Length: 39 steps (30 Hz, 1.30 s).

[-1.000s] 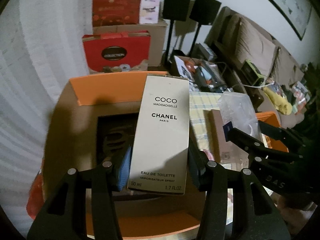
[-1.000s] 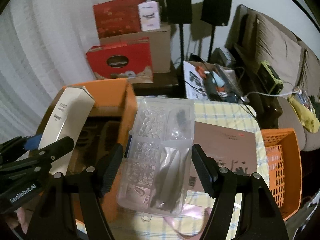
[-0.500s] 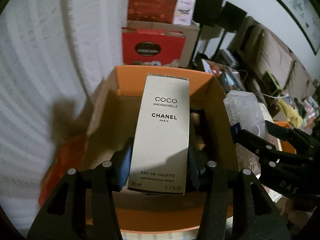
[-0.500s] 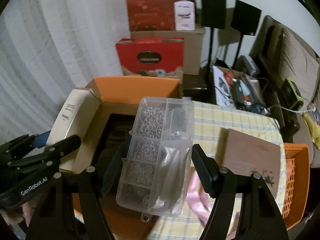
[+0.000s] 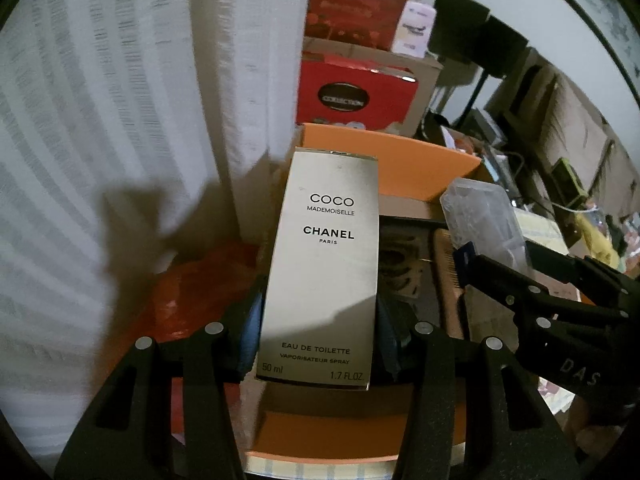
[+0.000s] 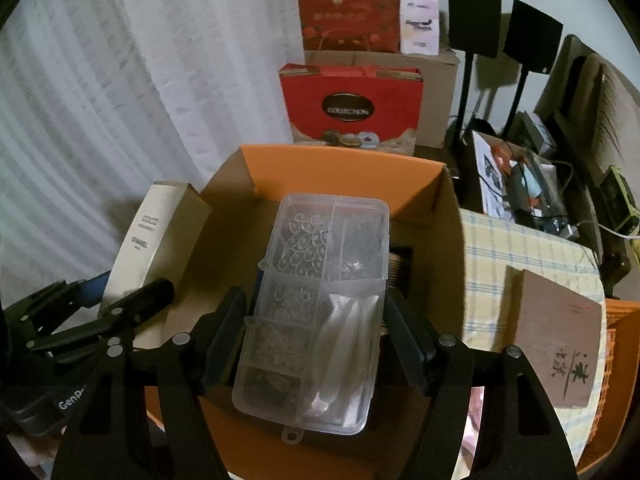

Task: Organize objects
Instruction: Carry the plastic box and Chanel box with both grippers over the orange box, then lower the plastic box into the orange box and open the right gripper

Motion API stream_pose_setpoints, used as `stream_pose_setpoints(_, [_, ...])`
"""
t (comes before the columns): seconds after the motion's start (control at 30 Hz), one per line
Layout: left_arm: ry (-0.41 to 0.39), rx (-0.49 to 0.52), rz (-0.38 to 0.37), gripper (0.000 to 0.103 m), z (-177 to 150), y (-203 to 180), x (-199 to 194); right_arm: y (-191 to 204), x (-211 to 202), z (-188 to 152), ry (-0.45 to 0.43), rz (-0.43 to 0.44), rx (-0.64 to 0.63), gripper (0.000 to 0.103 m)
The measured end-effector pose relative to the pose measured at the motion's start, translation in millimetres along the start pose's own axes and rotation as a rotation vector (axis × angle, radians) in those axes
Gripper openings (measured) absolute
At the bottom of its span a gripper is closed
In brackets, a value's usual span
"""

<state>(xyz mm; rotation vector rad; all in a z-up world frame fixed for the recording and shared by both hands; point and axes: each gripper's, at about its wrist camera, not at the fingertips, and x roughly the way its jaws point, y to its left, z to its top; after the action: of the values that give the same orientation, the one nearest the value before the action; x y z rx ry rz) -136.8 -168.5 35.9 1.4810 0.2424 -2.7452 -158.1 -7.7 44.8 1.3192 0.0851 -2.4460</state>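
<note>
My left gripper [image 5: 318, 340] is shut on a cream Chanel perfume box [image 5: 324, 264], held over the left edge of an open orange cardboard box [image 5: 384, 168]. My right gripper [image 6: 316, 332] is shut on a clear plastic compartment case [image 6: 316, 304] of small parts, held above the middle of the same orange box [image 6: 344, 172]. The perfume box [image 6: 148, 248] and left gripper [image 6: 92, 308] show at the left of the right wrist view. The clear case [image 5: 480, 220] and right gripper [image 5: 552, 300] show at the right of the left wrist view. Dark items and a comb [image 5: 448, 276] lie inside the box.
A checked tablecloth [image 6: 520, 248] carries a brown flat box [image 6: 556, 340]. An orange mesh basket [image 6: 616, 344] sits at the right edge. Red gift boxes [image 6: 352, 100] and a cardboard carton [image 6: 436, 88] stand behind. A white curtain [image 6: 120, 100] hangs left. Speakers [image 6: 472, 16] and a sofa [image 6: 592, 92] lie beyond.
Both grippers have moved left with their loads. The clear case now hangs over the orange box instead of over the tablecloth. The perfume box has shifted toward the box's left edge near the curtain.
</note>
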Motion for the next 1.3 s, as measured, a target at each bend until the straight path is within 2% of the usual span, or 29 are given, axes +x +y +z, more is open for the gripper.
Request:
stream_pose_setpoints(0.43, [-0.004, -0.04, 0.036, 0.046, -6, 39, -6, 30, 38, 11, 0.066, 0.084, 0.035, 0.072])
stream_pose_setpoints(0.8, [0.0, -0.058, 0.044, 0.047, -9, 59, -5, 60, 64, 11, 0.095, 0.081, 0.035, 0.072])
stream_pose_setpoints(1.3, [0.0, -0.084, 0.04, 0.047, -13, 77, -3, 64, 101, 6, 0.17, 0.144, 0.107, 0.072])
